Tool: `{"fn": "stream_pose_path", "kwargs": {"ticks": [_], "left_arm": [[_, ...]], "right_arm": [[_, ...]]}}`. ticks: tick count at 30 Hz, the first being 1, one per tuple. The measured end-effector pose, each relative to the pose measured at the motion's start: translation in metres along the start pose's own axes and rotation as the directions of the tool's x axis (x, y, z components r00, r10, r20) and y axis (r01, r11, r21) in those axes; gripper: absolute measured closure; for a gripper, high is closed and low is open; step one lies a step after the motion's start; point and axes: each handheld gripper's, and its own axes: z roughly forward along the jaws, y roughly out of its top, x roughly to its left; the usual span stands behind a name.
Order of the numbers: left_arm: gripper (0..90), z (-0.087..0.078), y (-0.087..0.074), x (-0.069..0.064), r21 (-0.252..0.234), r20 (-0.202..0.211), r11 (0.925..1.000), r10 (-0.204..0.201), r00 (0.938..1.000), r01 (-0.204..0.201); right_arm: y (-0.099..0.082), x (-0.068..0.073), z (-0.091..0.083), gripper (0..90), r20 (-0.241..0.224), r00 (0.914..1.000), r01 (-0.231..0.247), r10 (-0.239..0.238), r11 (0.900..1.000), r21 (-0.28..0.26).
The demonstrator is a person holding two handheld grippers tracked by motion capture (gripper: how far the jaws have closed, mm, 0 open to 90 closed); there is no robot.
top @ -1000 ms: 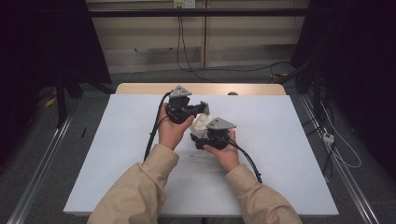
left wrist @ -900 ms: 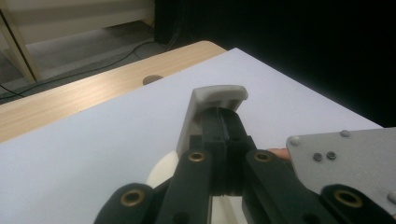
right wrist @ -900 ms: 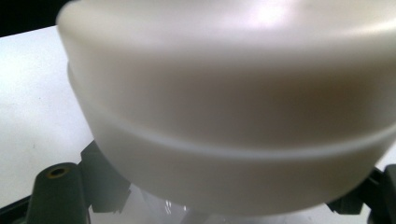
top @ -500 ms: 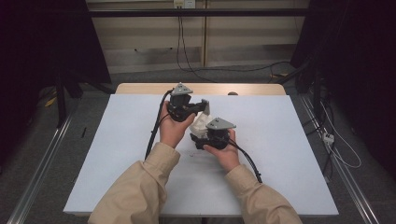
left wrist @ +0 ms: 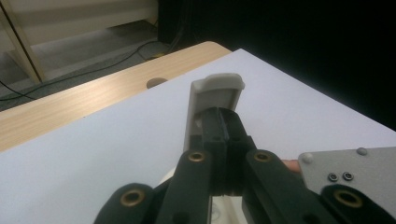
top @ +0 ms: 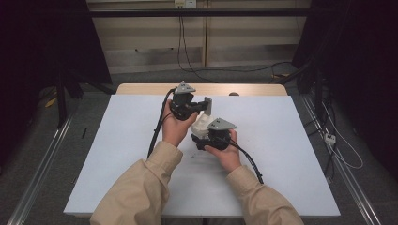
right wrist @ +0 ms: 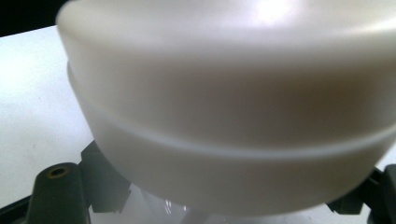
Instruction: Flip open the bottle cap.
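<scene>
A white plastic container (top: 202,124) is held just above the middle of the white tabletop (top: 291,140), between both hands. Its thin upright flap (top: 207,104) stands at the far side, and my left gripper (top: 203,106), pointing right, is shut on it. In the left gripper view the two black jaws (left wrist: 224,130) press together against the flap (left wrist: 215,91). My right gripper (top: 197,138) points left and is shut on the container's round body. Seen up close in the right gripper view, that body (right wrist: 233,116) sits between the jaws (right wrist: 224,207). The container's underside is hidden.
A strip of wooden table (top: 253,89) with a round hole (top: 232,94) runs along the far edge of the white top. Cables (top: 244,69) lie on the floor beyond. Metal rails (top: 349,187) flank the table. The right gripper's grey plate (left wrist: 355,163) shows beside the left jaws.
</scene>
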Motion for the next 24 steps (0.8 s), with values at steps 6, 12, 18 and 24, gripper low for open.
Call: {"fn": "stream_pose_path", "kwargs": {"ticks": [6,12,18,24], "left_arm": [[90.0,0.003,0.001,0.0,0.002,-0.005,1.0,0.002,1.0,-0.002],[90.0,0.007,0.002,0.002,0.011,-0.002,0.9999,0.002,1.0,-0.002],[90.0,0.009,0.002,0.002,0.007,-0.003,1.0,0.0,1.0,0.0],[90.0,0.011,0.002,0.003,0.008,-0.003,1.0,0.003,1.0,-0.003]], "right_arm": [[0.0,0.0,0.0,18.8,-0.001,1.0,-0.001,0.001,1.0,0.0],[0.0,0.0,0.0,18.8,-0.001,1.0,-0.001,0.001,1.0,0.0],[0.0,0.0,0.0,18.8,-0.001,1.0,-0.001,0.001,1.0,0.001],[0.0,0.0,0.0,18.8,-0.001,1.0,-0.001,0.001,1.0,0.001]]}}
